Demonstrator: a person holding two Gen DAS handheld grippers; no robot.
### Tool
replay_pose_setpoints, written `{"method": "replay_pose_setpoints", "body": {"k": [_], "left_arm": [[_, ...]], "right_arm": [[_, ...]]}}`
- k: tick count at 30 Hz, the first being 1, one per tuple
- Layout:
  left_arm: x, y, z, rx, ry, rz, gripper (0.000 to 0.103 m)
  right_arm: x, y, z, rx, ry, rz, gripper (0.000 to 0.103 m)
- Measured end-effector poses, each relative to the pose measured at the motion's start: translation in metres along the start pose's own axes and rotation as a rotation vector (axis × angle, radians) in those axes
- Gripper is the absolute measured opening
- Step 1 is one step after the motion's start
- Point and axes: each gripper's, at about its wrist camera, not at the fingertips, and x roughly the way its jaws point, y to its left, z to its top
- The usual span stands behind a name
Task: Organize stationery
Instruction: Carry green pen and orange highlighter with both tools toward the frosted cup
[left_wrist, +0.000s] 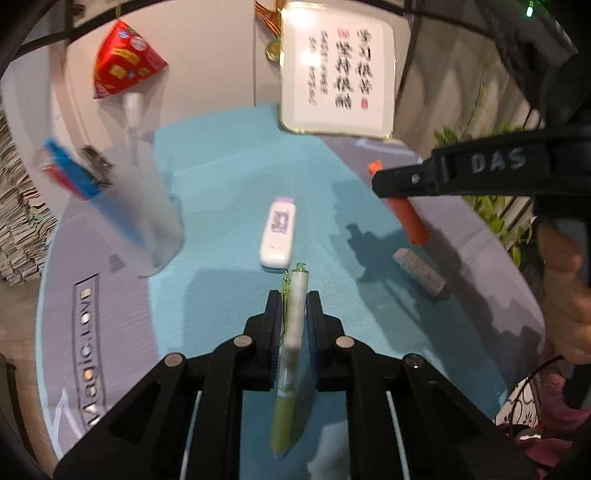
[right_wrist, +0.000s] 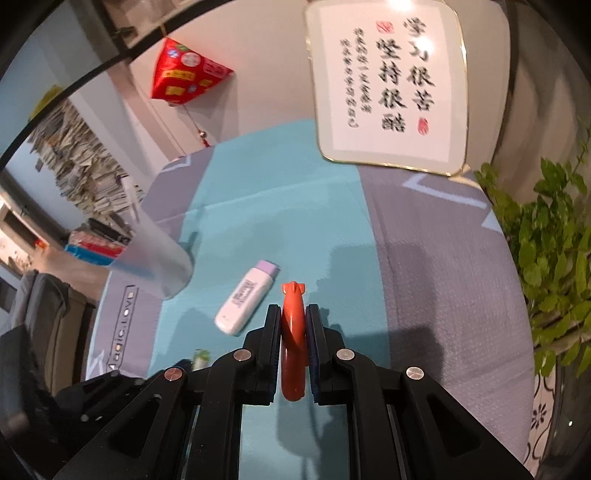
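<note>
1. Teal-and-grey mat covers table, framed calligraphy at back
2. Left gripper clamped on green pen
3. Right gripper clamped on orange pen
4. White correction tape lies just ahead; frosted cup left

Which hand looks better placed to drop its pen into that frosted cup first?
Probably the left. The left gripper grips the green pen, and the frosted cup stands closer on its side. The right gripper, holding the orange pen, sits farther across the mat.

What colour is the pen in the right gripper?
Orange-red pen; the right wrist view shows it best.
</note>
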Motion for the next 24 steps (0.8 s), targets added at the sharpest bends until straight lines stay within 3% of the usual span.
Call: {"method": "replay_pose_setpoints", "body": {"k": [7, 24], "left_arm": [[-0.038, 0.029, -0.010, -0.092, -0.079, 0.039, 0.011], [-0.060, 0.070, -0.018, -0.195, -0.155, 0.137, 0.011]], "right_arm": [[-0.004, 0.030, 0.008, -0.060, -0.029, 0.003, 0.013], [-0.015, 0.108, 0.023, -0.203, -0.100, 0.025, 0.013]]}}
